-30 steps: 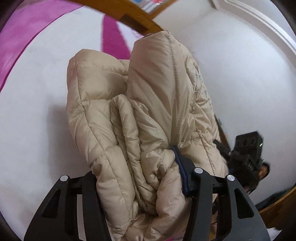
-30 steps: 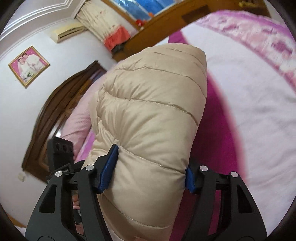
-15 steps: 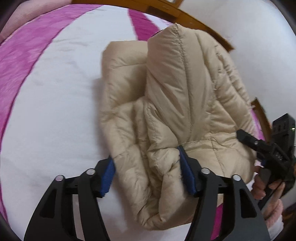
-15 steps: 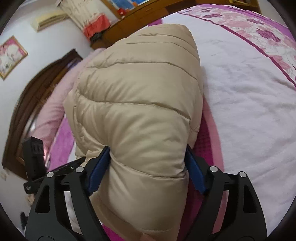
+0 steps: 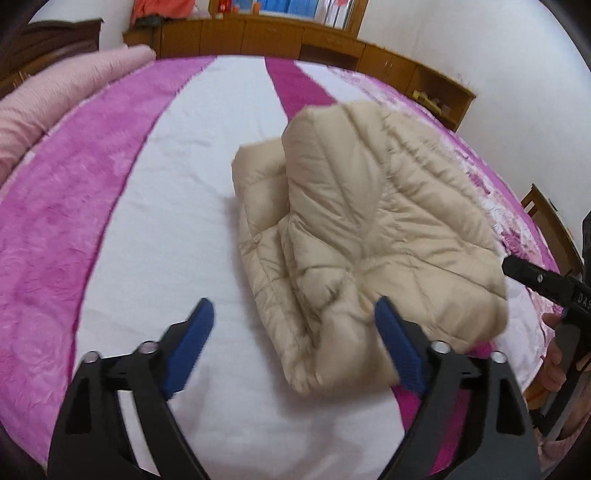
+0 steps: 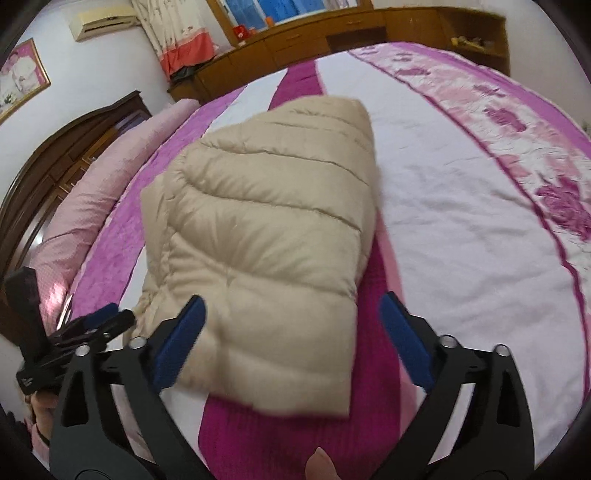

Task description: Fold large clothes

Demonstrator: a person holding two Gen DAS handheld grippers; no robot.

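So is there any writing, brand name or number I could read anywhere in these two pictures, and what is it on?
"DAS": white letters on the black body of the right gripper, at the right edge of the left wrist view; the word is cut off there.
Framed picture on the wall: no text legible.
Puffer jacket, bedspread, air conditioner: no label or writing visible.

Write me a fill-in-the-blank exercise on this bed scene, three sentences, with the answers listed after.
1. The folded jacket is ____ in colour.
2. Both the left tongs and the right tongs stand ____, gripping nothing.
3. The jacket lies on the pink and white ____, beside a rolled pink quilt.

Answers: beige; open; bed
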